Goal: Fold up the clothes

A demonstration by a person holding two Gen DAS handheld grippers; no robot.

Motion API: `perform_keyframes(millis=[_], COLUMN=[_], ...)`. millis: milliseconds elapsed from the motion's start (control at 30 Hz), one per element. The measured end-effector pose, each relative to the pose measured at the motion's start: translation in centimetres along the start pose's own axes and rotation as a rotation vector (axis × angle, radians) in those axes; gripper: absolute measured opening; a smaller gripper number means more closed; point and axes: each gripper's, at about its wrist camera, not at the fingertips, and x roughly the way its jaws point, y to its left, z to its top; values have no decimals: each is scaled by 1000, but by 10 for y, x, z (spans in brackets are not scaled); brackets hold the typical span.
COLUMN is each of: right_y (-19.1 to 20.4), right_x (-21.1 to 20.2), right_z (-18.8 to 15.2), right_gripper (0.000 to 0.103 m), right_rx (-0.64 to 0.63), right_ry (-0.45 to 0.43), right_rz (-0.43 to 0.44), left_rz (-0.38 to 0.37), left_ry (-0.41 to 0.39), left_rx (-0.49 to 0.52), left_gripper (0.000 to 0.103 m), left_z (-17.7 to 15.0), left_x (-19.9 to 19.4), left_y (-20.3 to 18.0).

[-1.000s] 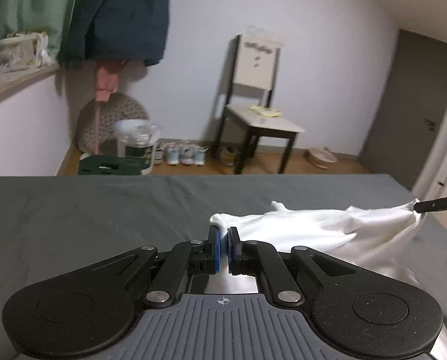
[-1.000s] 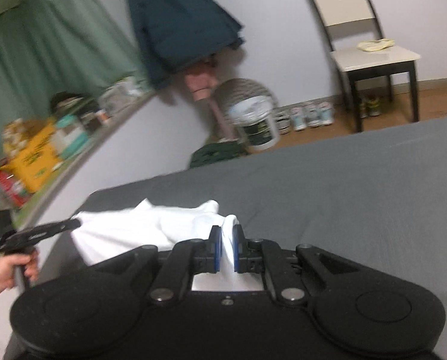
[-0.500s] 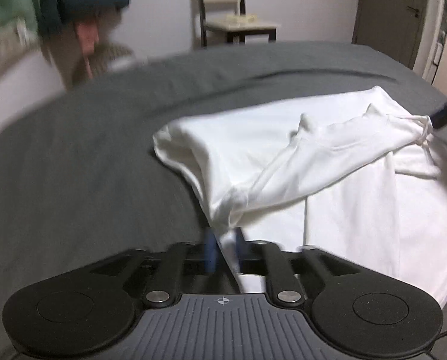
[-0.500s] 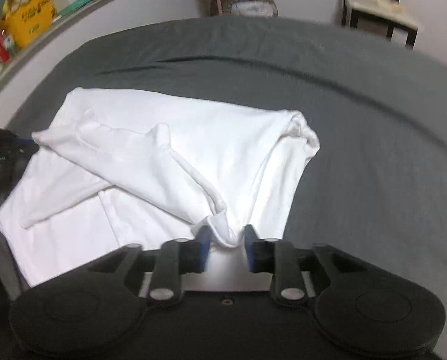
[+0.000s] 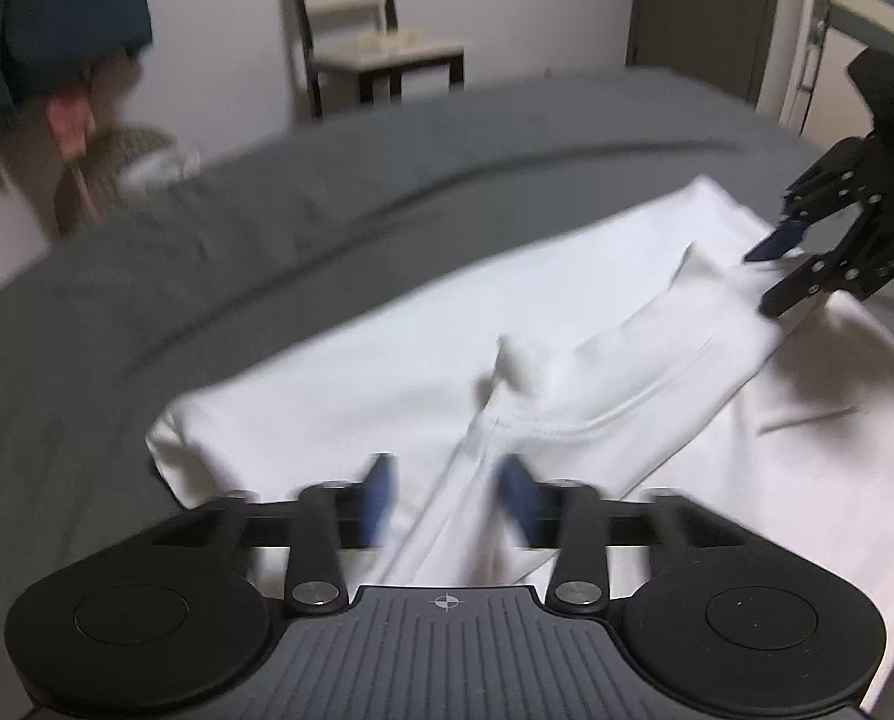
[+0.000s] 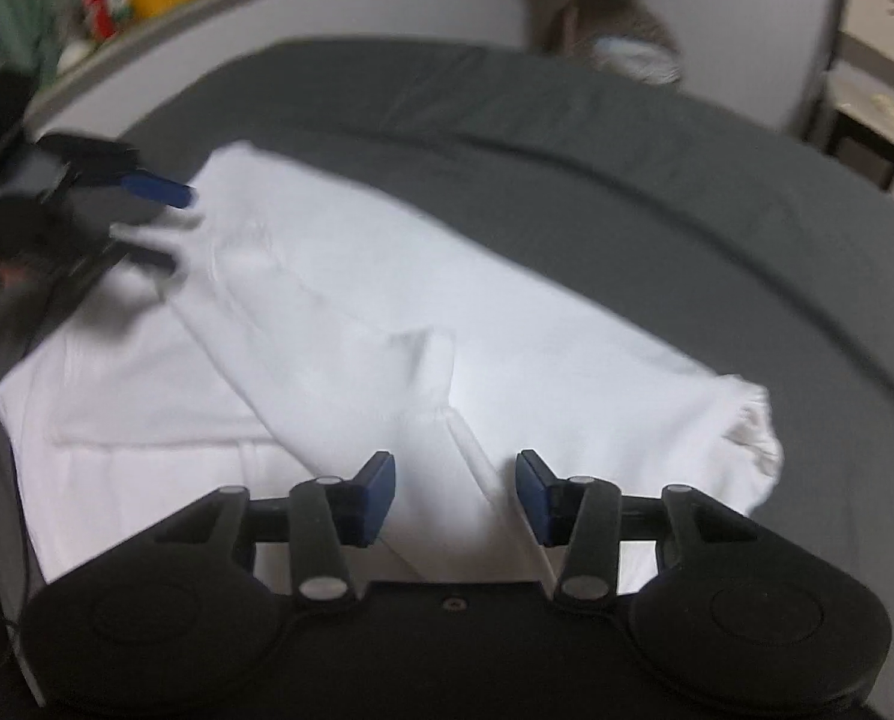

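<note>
The white garment [image 5: 567, 360] lay spread on the dark grey bed [image 5: 177, 276], its upper part doubled over onto the lower part, one fold edge running across the middle. In the left wrist view, the left hand-held gripper [image 5: 446, 501] pointed down at the near edge of the cloth, blue pads apart, and a ridge of white fabric ran up between them without either pad pressing it; the jaws had just been closing from a wider gap, though the pads were blurred. Over on the far right of that view, the right hand-held gripper [image 5: 774, 276] sat at the opposite end of the fold, its fingers spread around the cloth edge. From the right wrist view, the right hand-held gripper [image 6: 456, 492] stood open too, jaws just closing a little, a narrow seam of the garment [image 6: 417, 312] rising between the pads but not pinched. A chair [image 5: 375, 42] stood against the wall beyond the bed, and a dark jacket [image 5: 57, 18] hung to the left.
</note>
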Motion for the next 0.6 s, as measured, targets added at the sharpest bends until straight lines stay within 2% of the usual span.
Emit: perform_keyframes(millis=[33,67,200,267,367,467,533,600], right_y=[-2,-5,2,14,37,55,57,57], right_x=[5,5,-23,-41,-54,-45,-43,-49], right_z=[0,-3,-17,-28,-49,-70,-80,-84], right_gripper=[12,8,8,8,8,9,10,16], right_rx=[-11,1,-36,-102,-224,-284,-260,-203], right_ry=[12,7,-101,-120,-80,13,49,31], right_rz=[18,51,128,154,154,79,59,47], left_rz=[-21,-41,-115,-151,-168,-109,-102,-117], left_ry=[13,15,-69,-75,-25,46,74,43], left_rx=[-10,-17,-3,28,73,84,57,36], left_gripper=[13,4,4,4,4,5,5,6], left_z=[-2,-4,-17,-29,-50,-67,-73,-73], left_x=[4,5,-26,-45,-60,-61,-64,-74], left_y=[2,3,7,4,-7,-19,-24,-29])
